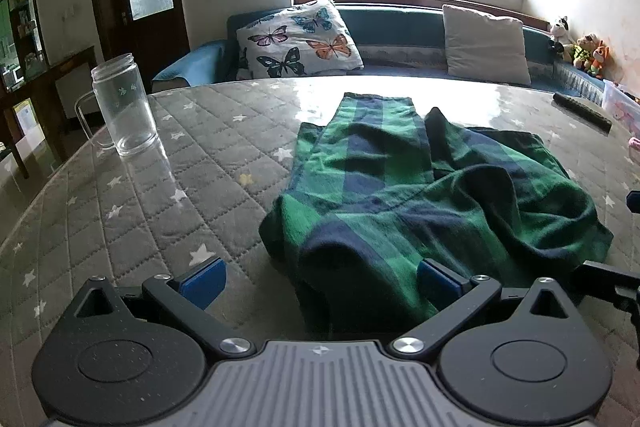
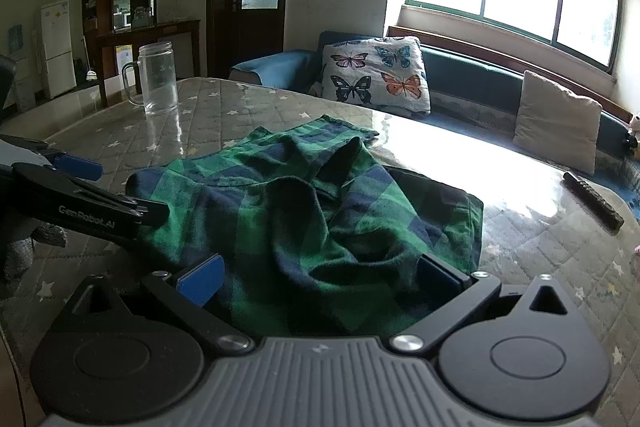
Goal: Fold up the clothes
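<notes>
A green-and-navy plaid garment (image 1: 420, 195) is lying rumpled on the quilted, star-patterned table cover (image 1: 160, 195), near its front edge. The left gripper (image 1: 320, 281) is sitting low at the garment's near-left corner with its fingers spread wide apart; the left blue pad (image 1: 203, 281) is resting over bare table cover, while the right pad (image 1: 436, 279) is sitting against the cloth, and a fold of fabric is lying between the two. The right gripper (image 2: 320, 279) is positioned at the near-right edge, fingers likewise wide apart, with cloth bunching between both pads. Neither gripper is clamping anything. A clear glass mug (image 1: 122, 105) is standing upright, well apart from the garment on the left.
</notes>
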`<state>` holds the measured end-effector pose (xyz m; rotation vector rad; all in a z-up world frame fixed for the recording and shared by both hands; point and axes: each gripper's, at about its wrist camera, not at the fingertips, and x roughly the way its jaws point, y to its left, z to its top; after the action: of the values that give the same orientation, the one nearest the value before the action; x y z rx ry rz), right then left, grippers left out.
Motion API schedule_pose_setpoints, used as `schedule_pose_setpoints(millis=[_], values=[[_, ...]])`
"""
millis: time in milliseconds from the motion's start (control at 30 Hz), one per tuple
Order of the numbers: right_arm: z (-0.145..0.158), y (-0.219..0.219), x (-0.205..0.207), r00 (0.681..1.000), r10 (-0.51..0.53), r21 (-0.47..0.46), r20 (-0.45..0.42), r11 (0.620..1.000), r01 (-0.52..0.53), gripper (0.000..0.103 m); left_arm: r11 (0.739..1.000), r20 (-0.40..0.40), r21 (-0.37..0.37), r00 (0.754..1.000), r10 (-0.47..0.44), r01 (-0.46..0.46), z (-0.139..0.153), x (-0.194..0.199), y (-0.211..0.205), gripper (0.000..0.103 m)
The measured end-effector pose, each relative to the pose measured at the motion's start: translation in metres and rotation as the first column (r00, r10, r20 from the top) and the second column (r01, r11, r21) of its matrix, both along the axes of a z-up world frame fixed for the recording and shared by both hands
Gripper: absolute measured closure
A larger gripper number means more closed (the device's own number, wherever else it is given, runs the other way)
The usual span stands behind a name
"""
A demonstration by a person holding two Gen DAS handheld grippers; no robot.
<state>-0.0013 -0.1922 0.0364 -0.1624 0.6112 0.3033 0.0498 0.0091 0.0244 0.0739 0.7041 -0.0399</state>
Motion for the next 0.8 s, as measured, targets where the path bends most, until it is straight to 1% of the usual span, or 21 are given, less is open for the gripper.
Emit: schedule_pose_setpoints(millis=[233,467,633,667,800], values=[[0.003,-0.002,0.015,1.0,-0.001,0.003,0.001,1.0,0.001,0.0,1.0,0.012,0.008,1.0,0.008,-0.008,0.005,0.013,0.009,0.0],[0.01,-0.001,0.035,1.0,0.03,0.015,0.007,0.999,-0.03,0.001,1.0,0.017,0.009,1.0,0.007,-0.007,0.011,0.031,0.015,0.0],[0.011,0.005,0.055,0.997,0.074,0.033,-0.012,0.997,-0.073,0.005,1.0,0.016,0.006,1.0,0.016,-0.016,0.013,0.045,0.022,0.001],[0.01,0.007,0.059,0.996,0.083,0.037,-0.018,0.996,-0.082,0.008,1.0,0.013,0.002,1.0,0.016,-0.016,0.014,0.048,0.024,0.001],[0.006,0.016,0.075,0.993,0.111,0.045,-0.037,0.993,-0.11,0.01,1.0,0.003,0.004,1.0,0.012,-0.012,0.013,0.055,0.028,0.001]])
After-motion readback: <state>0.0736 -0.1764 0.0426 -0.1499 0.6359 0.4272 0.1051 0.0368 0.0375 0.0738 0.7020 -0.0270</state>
